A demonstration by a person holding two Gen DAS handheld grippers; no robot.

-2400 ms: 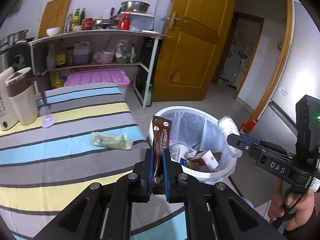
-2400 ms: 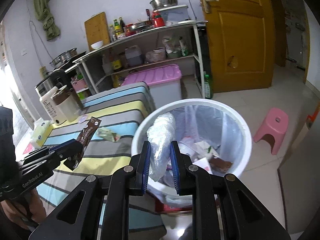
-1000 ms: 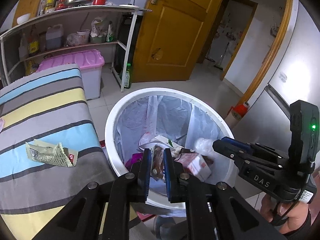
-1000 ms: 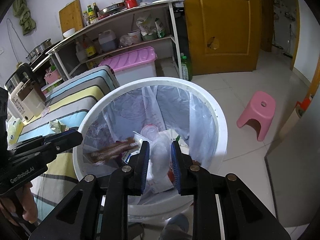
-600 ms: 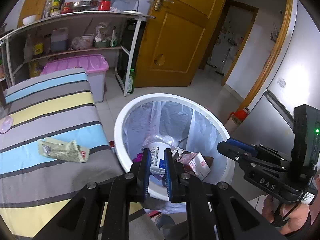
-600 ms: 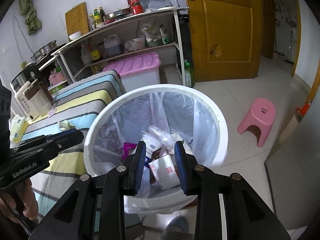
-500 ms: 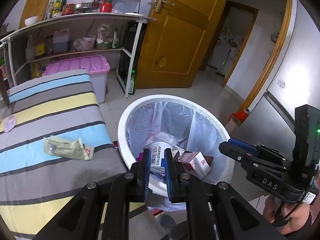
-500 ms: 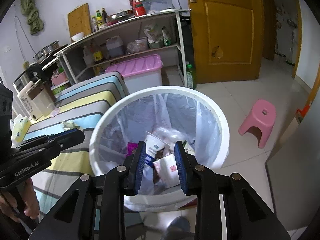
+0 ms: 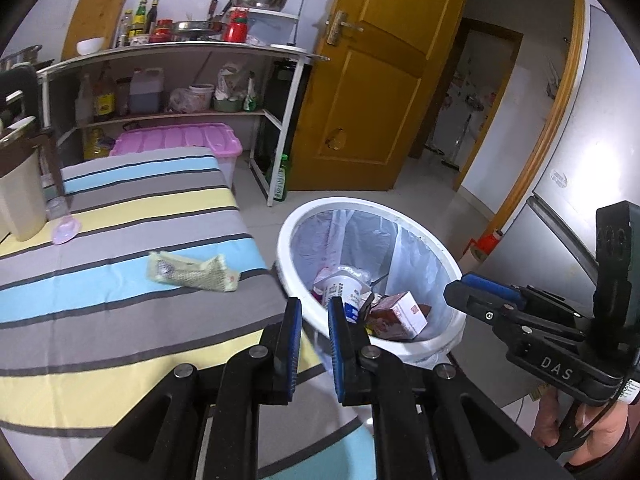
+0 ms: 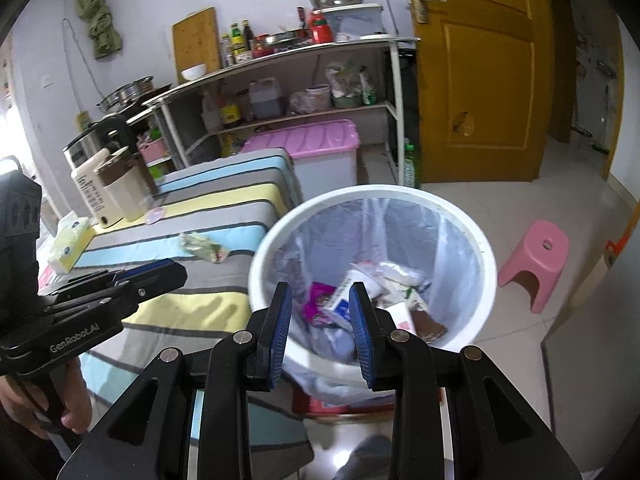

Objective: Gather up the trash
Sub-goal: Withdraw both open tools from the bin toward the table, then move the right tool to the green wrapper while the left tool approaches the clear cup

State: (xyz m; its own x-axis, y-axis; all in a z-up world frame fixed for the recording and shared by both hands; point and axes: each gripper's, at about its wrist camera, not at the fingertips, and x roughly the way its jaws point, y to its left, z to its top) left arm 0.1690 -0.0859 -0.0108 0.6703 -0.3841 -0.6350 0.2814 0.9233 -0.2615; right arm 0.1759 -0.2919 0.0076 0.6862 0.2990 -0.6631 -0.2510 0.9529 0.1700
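Left wrist view: your left gripper sits low in the centre of the frame, its blue-padded fingers spread with nothing between them, hanging over the near edge of the striped table. The white trash bin stands just right of centre, holding a cup, a red-and-white carton and other scraps. A crumpled wrapper lies on the blue stripe, left of the bin. Your right gripper reaches in from the right edge, empty.

Right wrist view: your right gripper fills the bottom centre, fingers parted and empty, above the bin. The wrapper lies left of centre on the table. Your left gripper enters from the left edge.
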